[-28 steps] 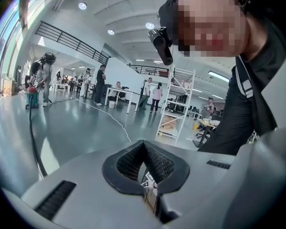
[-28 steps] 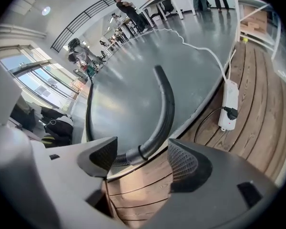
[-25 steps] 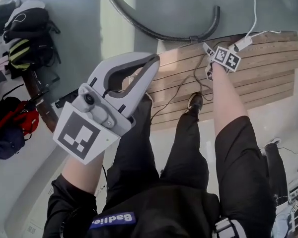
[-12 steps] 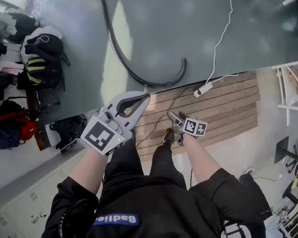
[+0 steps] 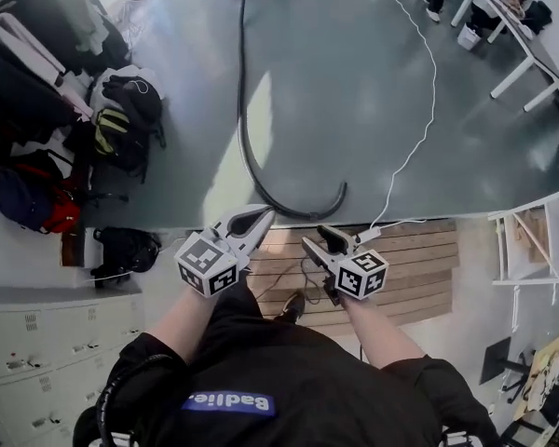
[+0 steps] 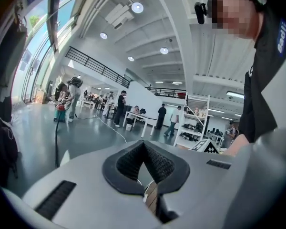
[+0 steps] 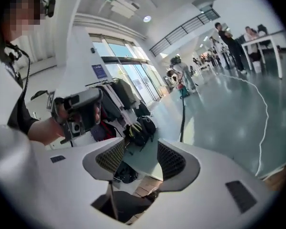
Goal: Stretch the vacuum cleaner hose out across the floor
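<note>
The person stands on the wooden platform (image 5: 419, 250) at the edge of the grey floor (image 5: 354, 91), with both grippers held up in front of the body and pointing out across the room, not down at the work. The left gripper (image 5: 258, 220) has its pads pressed together at the tips with nothing in them. The right gripper (image 5: 328, 240) is empty too. Its jaws stand apart and have just been closing a little on air.

The vacuum cleaner hose (image 5: 241, 110) lies on the floor, clear of both grippers. It runs from far off at 12 o'clock in a long, nearly straight line towards the person. Just short of the platform it bends towards 1 o'clock, and the hooked end (image 5: 340, 198) curls back up.

Most of the length looks laid out, so I'd judge the stretching largely done, with only that curl left if it matters. A white cable (image 5: 432, 82) trails off at 1 o'clock, well apart from the hose. Bags (image 5: 121, 119) are heaped at 10 o'clock, out of its path.
</note>
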Available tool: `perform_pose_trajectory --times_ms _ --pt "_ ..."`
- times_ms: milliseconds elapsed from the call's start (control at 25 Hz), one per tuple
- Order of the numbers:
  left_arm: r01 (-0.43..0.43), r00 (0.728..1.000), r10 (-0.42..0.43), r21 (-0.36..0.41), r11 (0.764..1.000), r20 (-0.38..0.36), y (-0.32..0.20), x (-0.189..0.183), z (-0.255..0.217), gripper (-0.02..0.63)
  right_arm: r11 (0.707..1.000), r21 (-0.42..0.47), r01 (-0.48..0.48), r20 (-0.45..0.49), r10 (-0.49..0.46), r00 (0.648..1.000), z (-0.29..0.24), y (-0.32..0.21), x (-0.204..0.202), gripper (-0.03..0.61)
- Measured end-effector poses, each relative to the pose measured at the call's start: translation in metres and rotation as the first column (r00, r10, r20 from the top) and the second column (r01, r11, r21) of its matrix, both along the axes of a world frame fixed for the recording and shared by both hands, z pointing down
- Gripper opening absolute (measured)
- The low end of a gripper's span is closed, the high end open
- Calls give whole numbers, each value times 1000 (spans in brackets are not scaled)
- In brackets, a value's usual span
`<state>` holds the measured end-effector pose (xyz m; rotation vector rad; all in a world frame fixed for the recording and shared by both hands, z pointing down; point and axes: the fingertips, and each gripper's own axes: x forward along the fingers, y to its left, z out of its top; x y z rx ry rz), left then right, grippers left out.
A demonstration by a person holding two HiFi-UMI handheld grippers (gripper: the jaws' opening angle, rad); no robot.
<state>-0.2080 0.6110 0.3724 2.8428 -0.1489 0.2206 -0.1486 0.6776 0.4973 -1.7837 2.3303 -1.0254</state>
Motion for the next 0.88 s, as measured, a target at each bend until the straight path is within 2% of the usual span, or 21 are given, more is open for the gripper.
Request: perform_pose_trajectory --times_ms 120,200,320,440,560,680,760,880 --pt "35 999 -35 15 999 -23 20 -17 -17 -5 990 95 102 -114 -91 989 -59 4 -24 209" --pt "50 998 -49 42 998 -34 33 -26 -30 -5 971 154 182 -186 -152 971 -93 9 -46 176" --pt "58 997 -54 92 994 -53 49 -39 -53 -5 931 230 282 -272 -217 938 -137 16 -74 80" --pt "55 997 -47 119 991 -69 64 -46 -74 -5 879 300 370 -362 -254 897 -179 21 -90 27" --pt "44 996 -34 128 991 -79 75 -51 -88 -5 839 360 407 -390 -261 883 -214 23 -100 14" --pt "29 996 -17 138 990 -86 81 -54 -96 -5 817 381 433 -396 -280 875 -231 19 -108 6" --pt "27 996 -15 133 991 -89 83 -56 -97 -5 806 387 448 -404 -288 868 -234 17 -111 6" --pt "31 996 -20 120 992 -88 83 -59 -95 -5 805 382 453 -397 -299 868 -233 16 -112 6"
